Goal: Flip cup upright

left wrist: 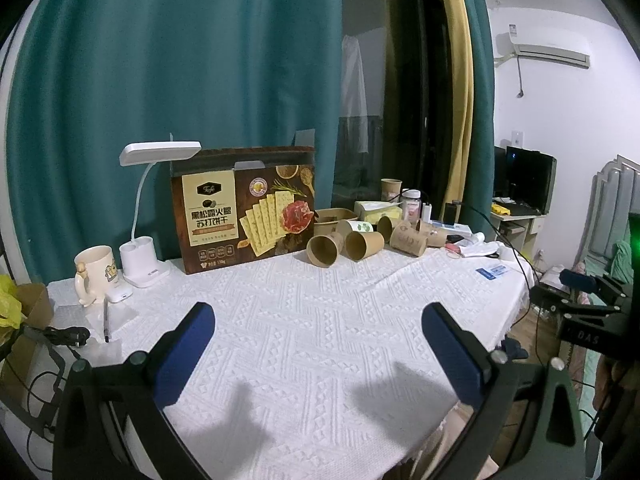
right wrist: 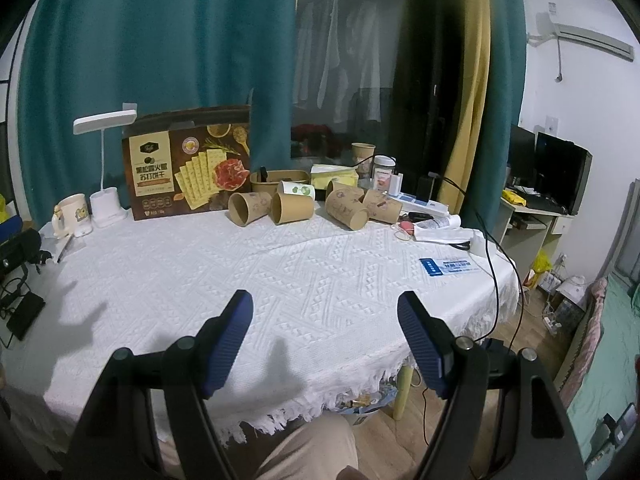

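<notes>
Several brown paper cups lie on their sides at the far side of the white-clothed table, among them one and its neighbour; in the right wrist view the same cups show as one and another. My left gripper is open and empty, hovering over the near middle of the table, far from the cups. My right gripper is open and empty above the table's front edge. The right gripper's body also shows at the right edge of the left wrist view.
A cracker box stands at the back with a white desk lamp and a cream mug to its left. A tissue box, jar, papers, cables and a blue card crowd the back right. A knee is below the table edge.
</notes>
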`<state>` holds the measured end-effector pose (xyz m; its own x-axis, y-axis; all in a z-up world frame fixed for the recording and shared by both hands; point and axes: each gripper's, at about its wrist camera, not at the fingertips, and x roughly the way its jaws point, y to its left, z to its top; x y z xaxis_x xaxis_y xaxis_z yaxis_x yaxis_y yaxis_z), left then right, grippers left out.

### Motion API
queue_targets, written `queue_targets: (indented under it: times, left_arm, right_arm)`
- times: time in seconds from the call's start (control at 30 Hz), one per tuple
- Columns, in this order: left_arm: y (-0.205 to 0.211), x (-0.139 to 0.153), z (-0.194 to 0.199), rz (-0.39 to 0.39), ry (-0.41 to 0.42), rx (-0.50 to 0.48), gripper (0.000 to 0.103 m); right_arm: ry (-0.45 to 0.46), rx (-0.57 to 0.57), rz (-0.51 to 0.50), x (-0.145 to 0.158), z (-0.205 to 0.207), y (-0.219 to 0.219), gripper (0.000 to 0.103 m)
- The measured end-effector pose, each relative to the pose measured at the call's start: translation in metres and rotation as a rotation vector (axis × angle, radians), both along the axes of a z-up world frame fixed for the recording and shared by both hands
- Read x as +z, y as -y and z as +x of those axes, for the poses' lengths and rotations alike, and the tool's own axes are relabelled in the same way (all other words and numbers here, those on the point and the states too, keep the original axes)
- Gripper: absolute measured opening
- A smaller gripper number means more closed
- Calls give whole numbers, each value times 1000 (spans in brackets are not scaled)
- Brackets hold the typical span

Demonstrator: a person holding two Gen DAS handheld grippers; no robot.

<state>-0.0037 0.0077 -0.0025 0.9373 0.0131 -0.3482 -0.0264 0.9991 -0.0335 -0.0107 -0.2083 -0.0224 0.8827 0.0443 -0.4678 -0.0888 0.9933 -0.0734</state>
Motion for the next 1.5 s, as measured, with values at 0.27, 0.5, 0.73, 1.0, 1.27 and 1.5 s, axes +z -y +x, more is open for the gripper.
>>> queue_targets:
  times: [0.27,0.5,0.73,1.0,1.27,1.5]
  left_arm:
    - [3,-6,2,-20,-5,-2,103]
    - [1,-5,3,-22,-4,7,103]
    - [-1,1,7,-28,-9,3,103]
    - [-3,3,8,-39,-1,23,103]
    - [-2,4,8,-39,-5,4,103]
    - [1,6,7,-23,1,2,103]
  right_arm:
    - [1,-6,6,0,1,6,73]
    - [1,-13,11,-2,3,7,73]
    - [1,-13,11,-2,2,6,73]
    - [3,-14,11,-2,2,6,73]
    - [4,-13,11,-2,2,6,73]
    - [9,-9,12,3,4,2,73]
